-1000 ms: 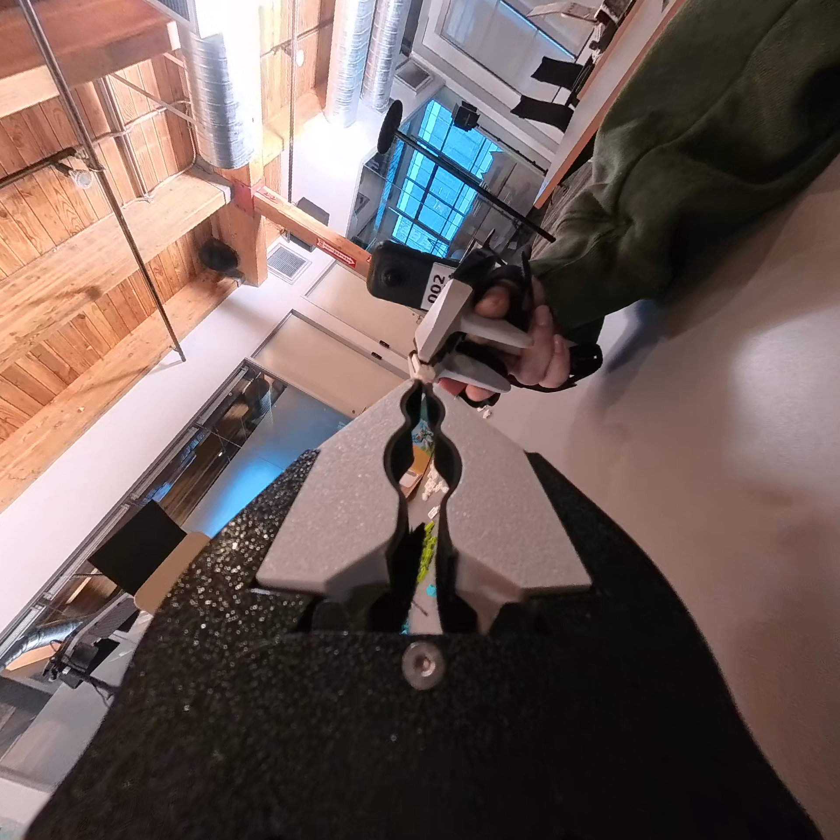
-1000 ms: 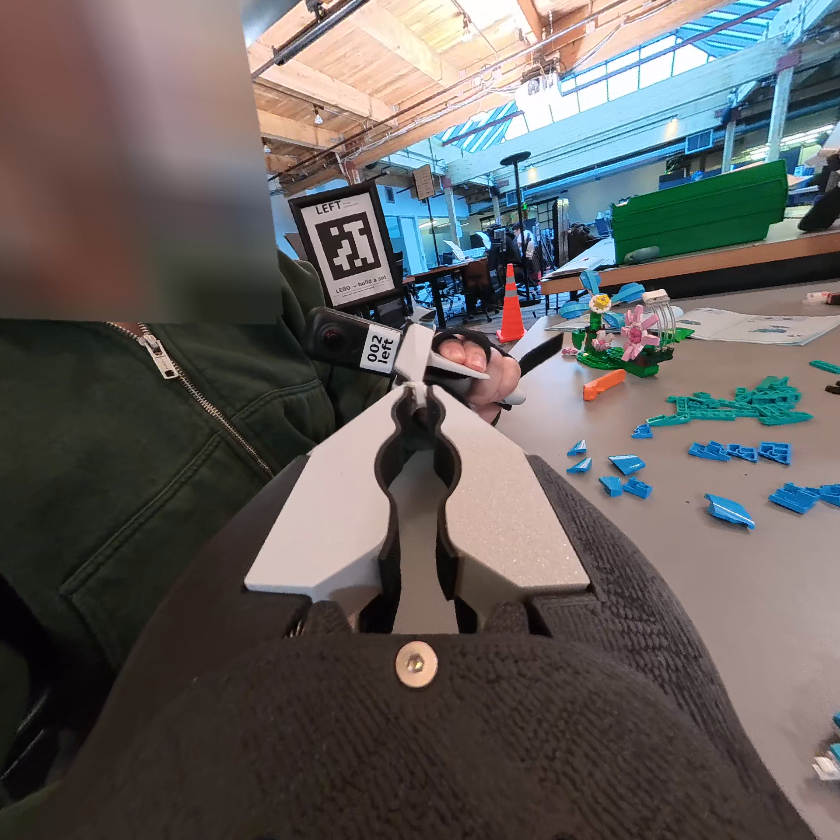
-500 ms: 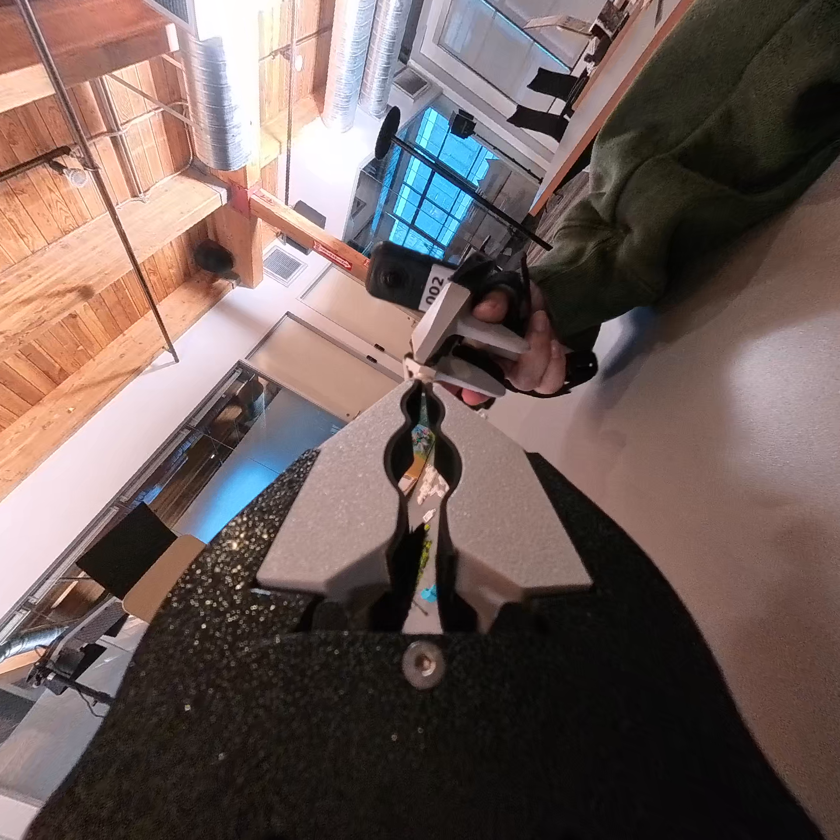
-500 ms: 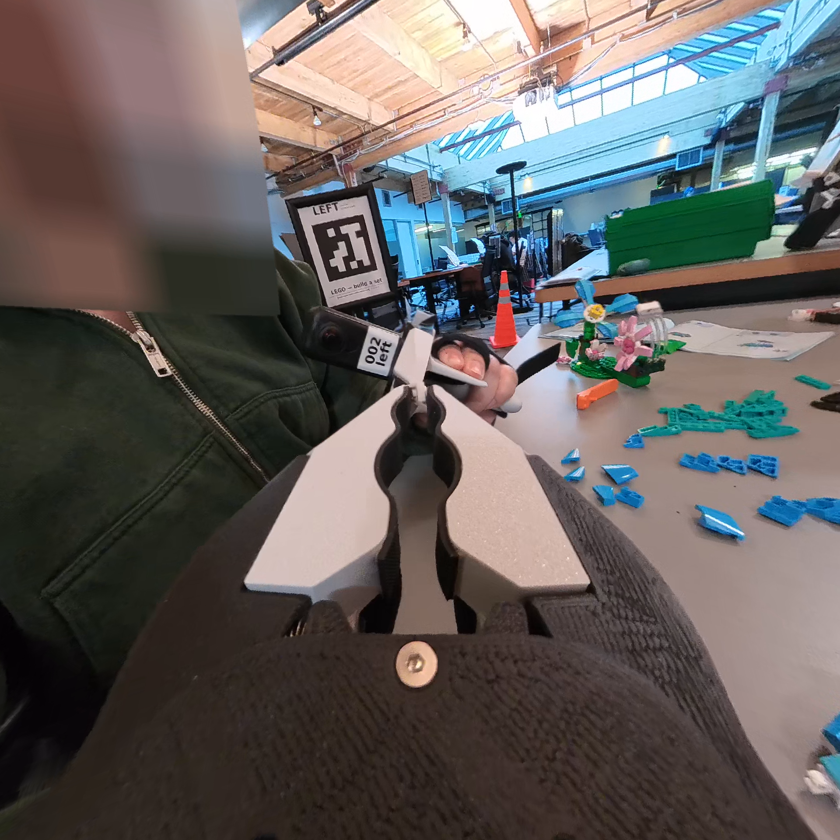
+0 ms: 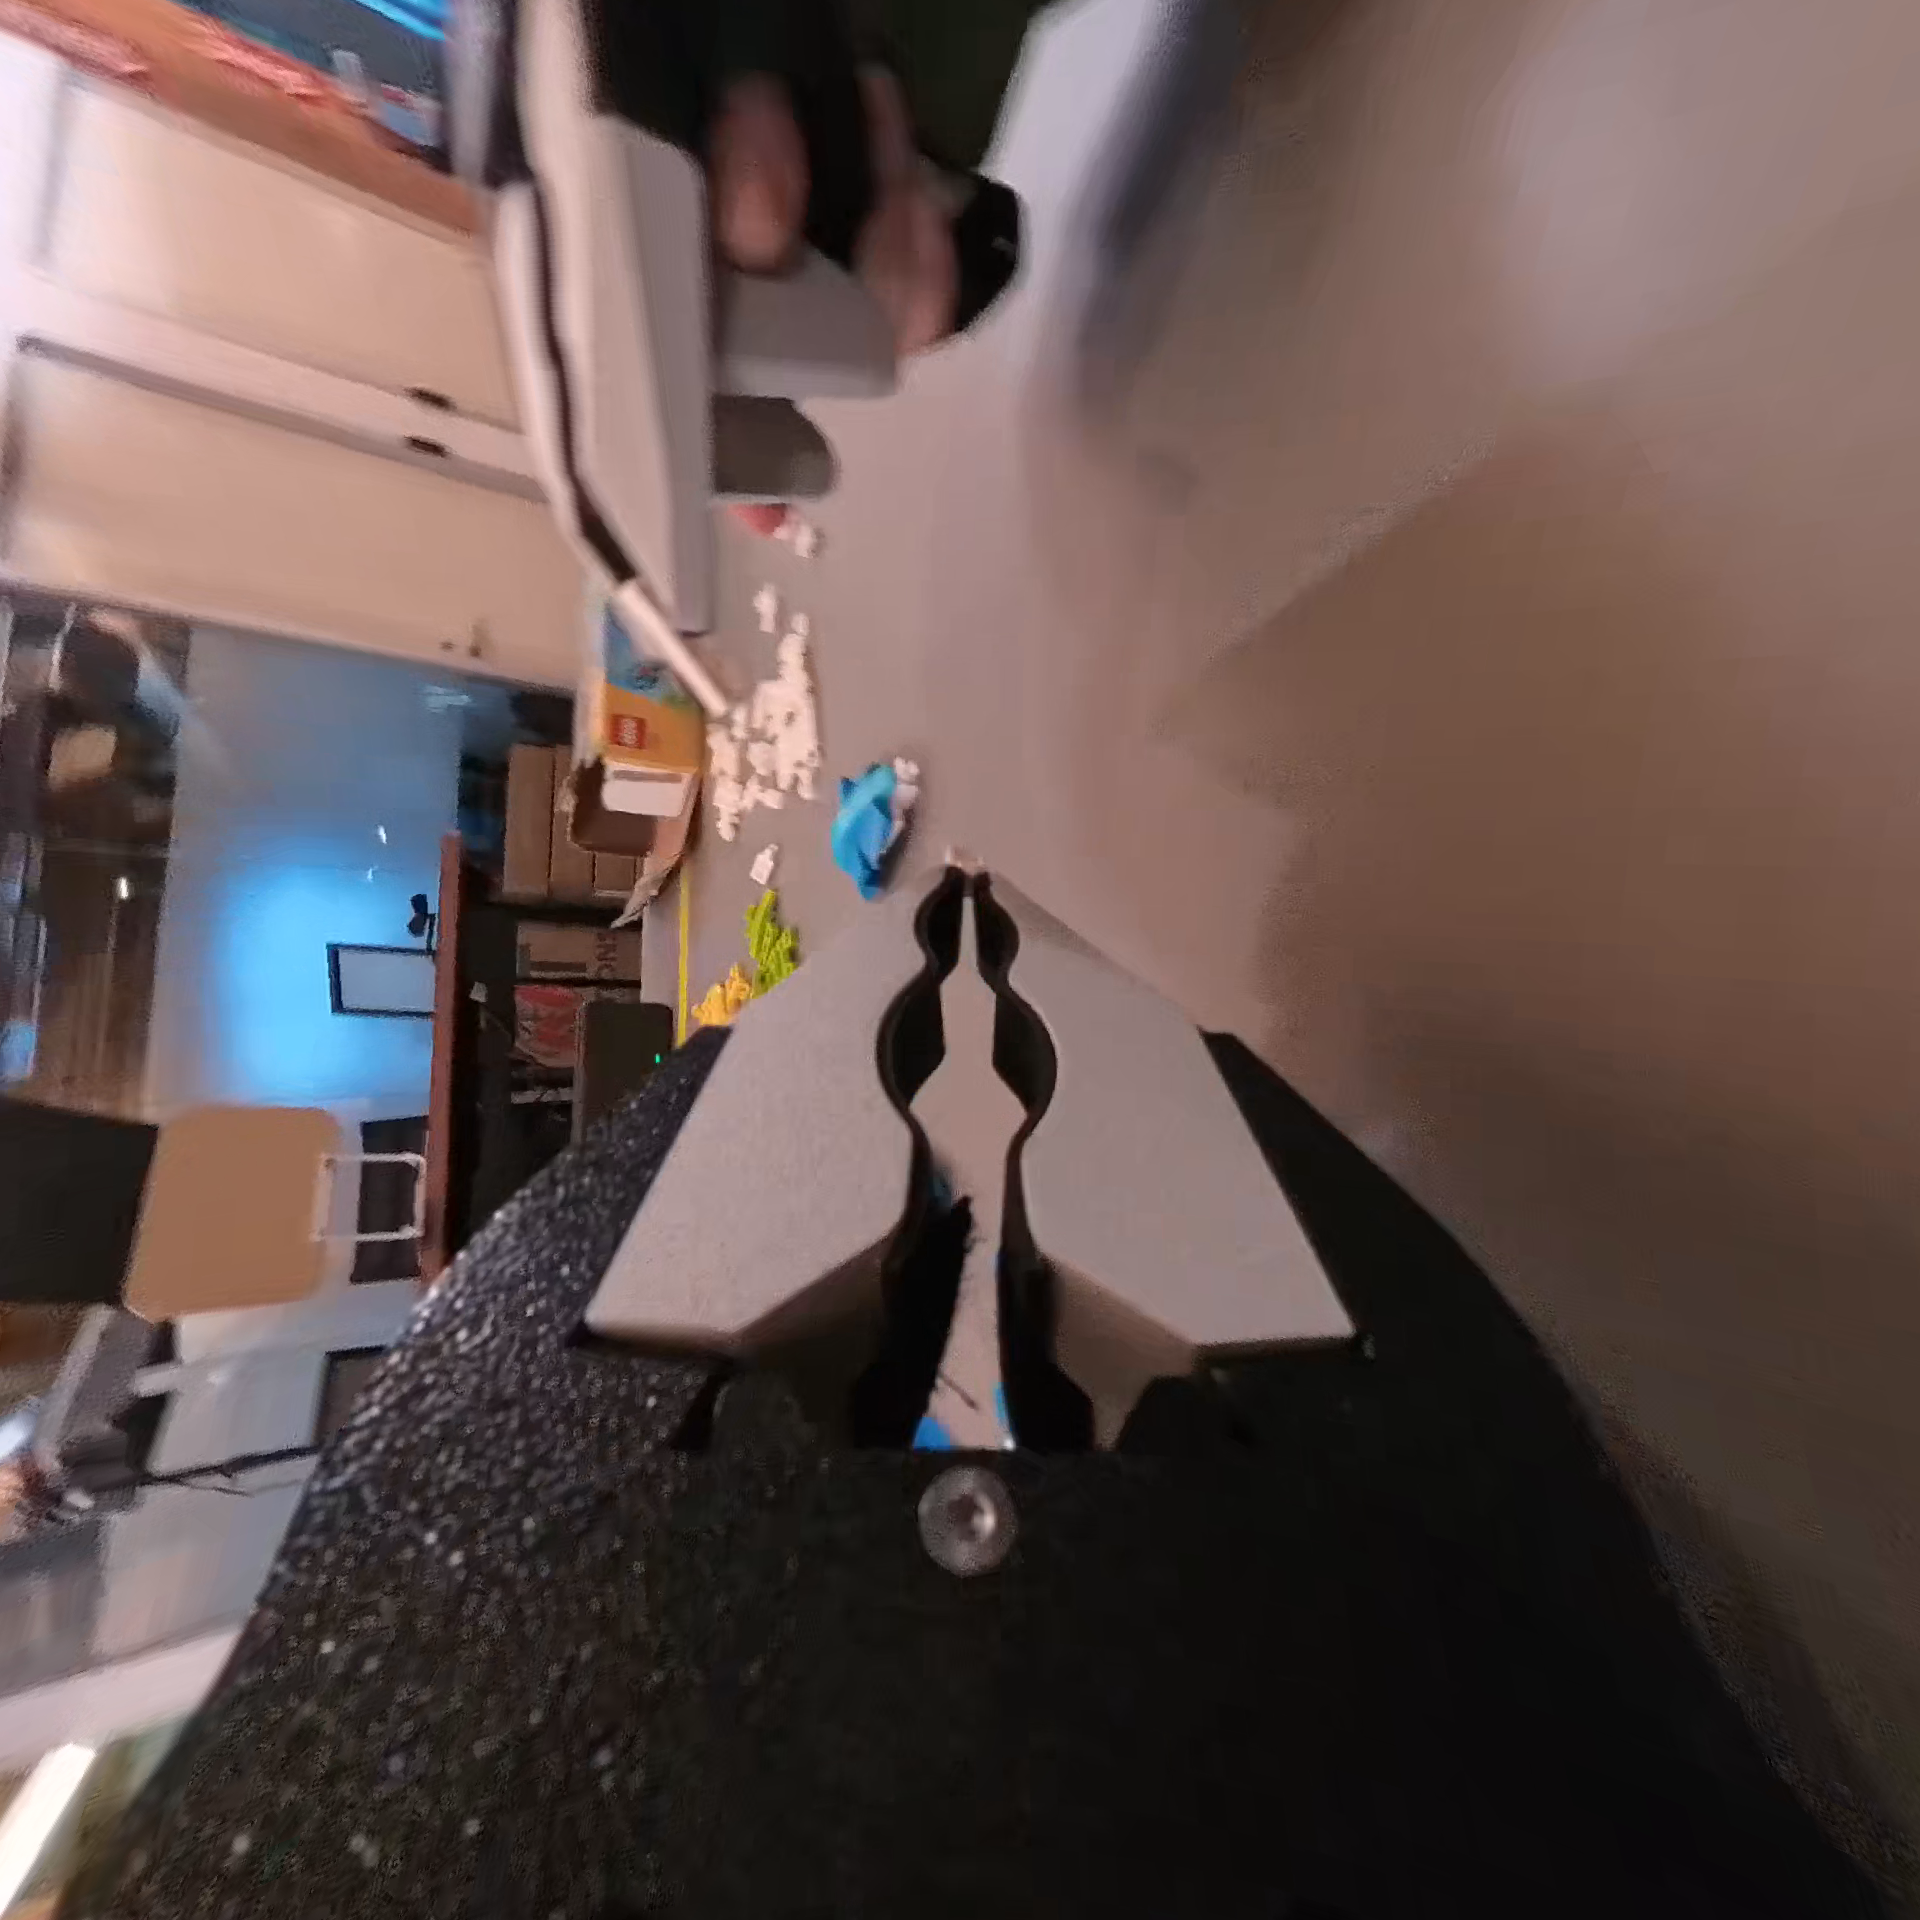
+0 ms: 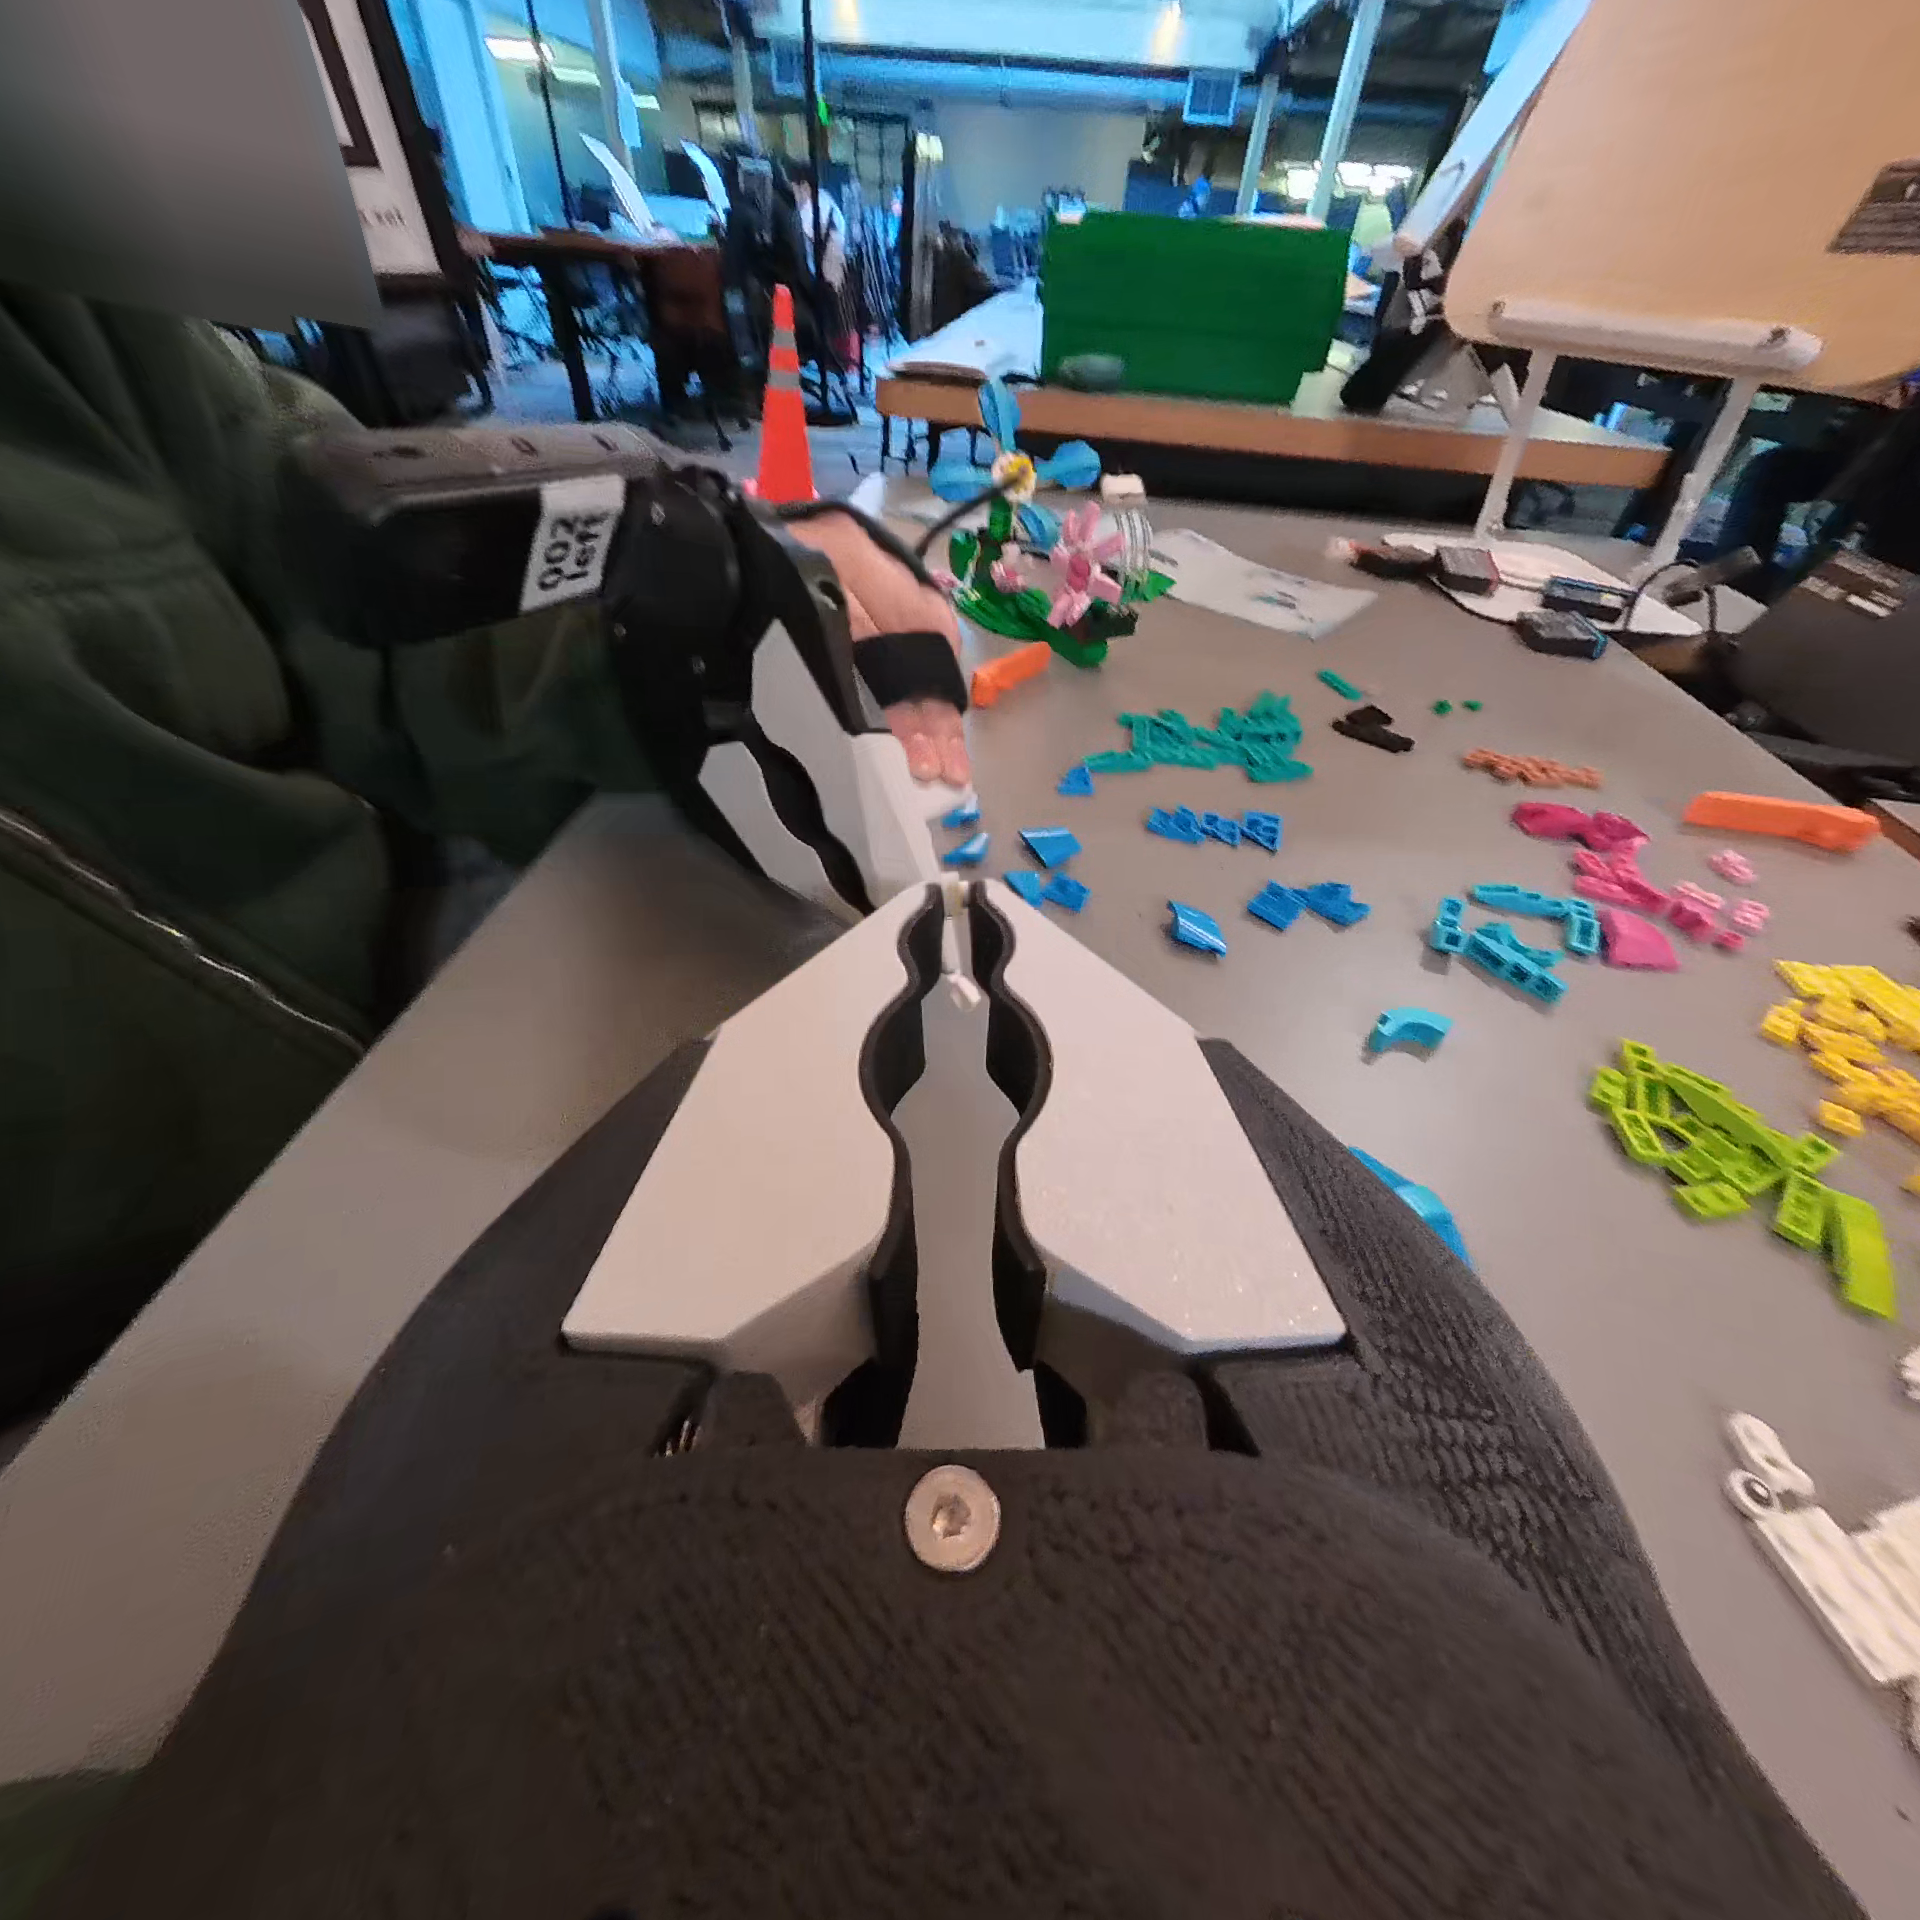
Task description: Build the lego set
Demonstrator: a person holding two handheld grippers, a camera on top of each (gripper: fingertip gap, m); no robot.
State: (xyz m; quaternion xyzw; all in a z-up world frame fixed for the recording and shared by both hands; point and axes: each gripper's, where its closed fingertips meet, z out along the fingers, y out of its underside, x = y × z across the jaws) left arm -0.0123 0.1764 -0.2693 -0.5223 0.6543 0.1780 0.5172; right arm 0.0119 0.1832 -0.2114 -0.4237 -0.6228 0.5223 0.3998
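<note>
In the right wrist view my right gripper (image 6: 956,902) is shut on a thin white bar piece (image 6: 958,951) that lies lengthwise between the pads, low over the grey table (image 6: 520,1039). My left gripper (image 6: 940,821) comes in from the upper left, its tips just beside the right tips and over small blue pieces (image 6: 1049,844). In the blurred left wrist view my left gripper (image 5: 964,881) is nearly closed on a tiny white piece (image 5: 962,856) at its very tips. The right gripper (image 5: 665,582) shows there at the top, a white bar (image 5: 681,665) sticking out of it.
Sorted brick piles cover the table: teal (image 6: 1216,743), blue (image 6: 1205,826), pink (image 6: 1621,883), yellow (image 6: 1860,1023), lime (image 6: 1745,1143), white (image 6: 1839,1548). A flower model (image 6: 1049,582) and an orange tool (image 6: 1782,821) stand farther off. The left wrist view shows a white pile (image 5: 774,738) and an open box (image 5: 639,727). About 6 centimetres separates my left fingertips from my right.
Both grippers were raised with their tips meeting on one small white piece. They have swung down to the table and their tips have drawn apart, each keeping a white part.
</note>
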